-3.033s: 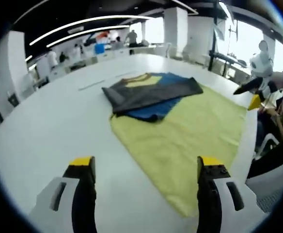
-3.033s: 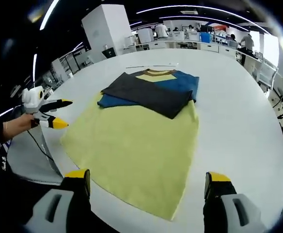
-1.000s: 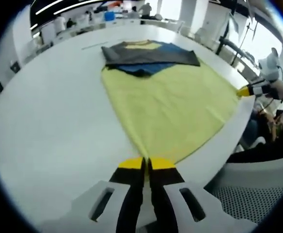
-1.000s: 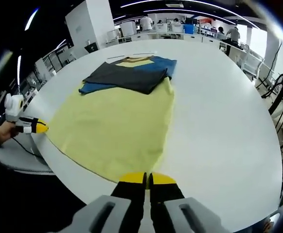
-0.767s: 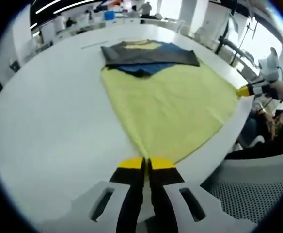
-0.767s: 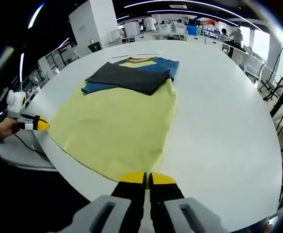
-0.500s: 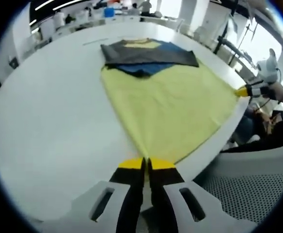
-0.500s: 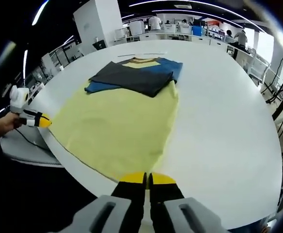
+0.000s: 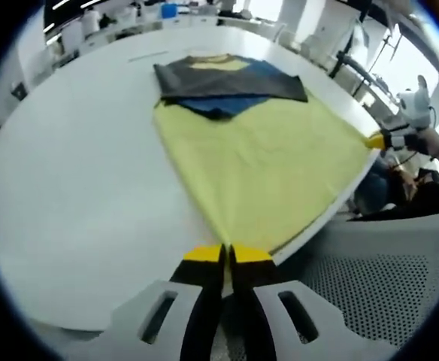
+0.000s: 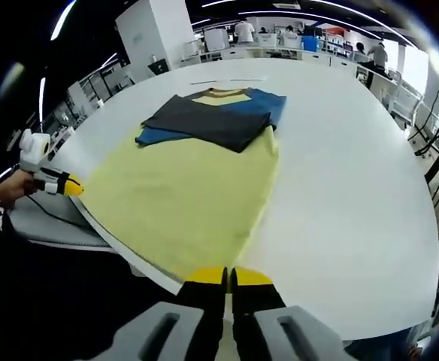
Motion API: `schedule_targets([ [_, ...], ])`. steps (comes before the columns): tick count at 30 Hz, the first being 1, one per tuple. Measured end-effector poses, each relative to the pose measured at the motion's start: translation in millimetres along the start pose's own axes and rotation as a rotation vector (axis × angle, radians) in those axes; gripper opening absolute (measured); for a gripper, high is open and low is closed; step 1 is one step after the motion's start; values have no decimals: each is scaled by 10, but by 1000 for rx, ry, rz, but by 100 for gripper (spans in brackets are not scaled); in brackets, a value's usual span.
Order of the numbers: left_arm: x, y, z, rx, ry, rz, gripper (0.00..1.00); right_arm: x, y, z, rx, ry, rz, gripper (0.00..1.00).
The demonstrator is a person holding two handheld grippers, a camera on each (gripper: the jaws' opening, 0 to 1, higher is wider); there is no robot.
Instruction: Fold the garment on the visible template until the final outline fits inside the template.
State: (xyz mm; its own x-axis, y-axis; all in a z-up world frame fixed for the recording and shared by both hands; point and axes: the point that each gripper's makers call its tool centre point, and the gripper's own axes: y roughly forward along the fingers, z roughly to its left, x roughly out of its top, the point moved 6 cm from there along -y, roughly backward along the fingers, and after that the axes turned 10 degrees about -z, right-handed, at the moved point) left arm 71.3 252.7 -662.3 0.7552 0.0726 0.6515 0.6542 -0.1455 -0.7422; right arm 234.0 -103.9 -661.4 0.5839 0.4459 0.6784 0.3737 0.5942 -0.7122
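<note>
The folded garment (image 9: 227,79), dark grey over blue with a yellow neck area, lies at the far end of a yellow sheet (image 9: 264,162) on the white table (image 9: 77,173). My left gripper (image 9: 225,256) is shut on one near corner of the yellow sheet. In the same view my right gripper (image 9: 377,140) pinches the sheet's other near corner at the table's edge. The right gripper view has the garment (image 10: 212,113) far off, the yellow sheet (image 10: 189,195) spread toward me, my right gripper (image 10: 225,277) shut on its corner, and the left gripper (image 10: 68,186) at the left.
A grey mesh chair (image 9: 370,293) sits just past the table edge below the sheet's near side. A person's hand (image 10: 9,188) holds the left gripper. Desks and people stand far behind. Bare table (image 10: 347,188) lies beside the sheet.
Both grippers, open above the table three seconds ago, have shut on the sheet's near corners. Over the last second they drew back, and the sheet's near edge reaches the table edge.
</note>
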Motion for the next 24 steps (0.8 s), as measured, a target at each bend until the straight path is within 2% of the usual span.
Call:
schedule_targets([
  [6,-27,-85,-36,-13,-14,18,0,-10,-46,60,10,-13,16,0],
  [8,-19,-112,-41,-12,-50,10,0,28,-86,61,10,-16,14,0],
  [13,24,-174,-69,-24,-58,4,0,114,-147,70,6,-26,-1,0],
  [24,402,-347,-8,-21,-38,-68,0,497,-279,87,-10,-77,-86,0],
])
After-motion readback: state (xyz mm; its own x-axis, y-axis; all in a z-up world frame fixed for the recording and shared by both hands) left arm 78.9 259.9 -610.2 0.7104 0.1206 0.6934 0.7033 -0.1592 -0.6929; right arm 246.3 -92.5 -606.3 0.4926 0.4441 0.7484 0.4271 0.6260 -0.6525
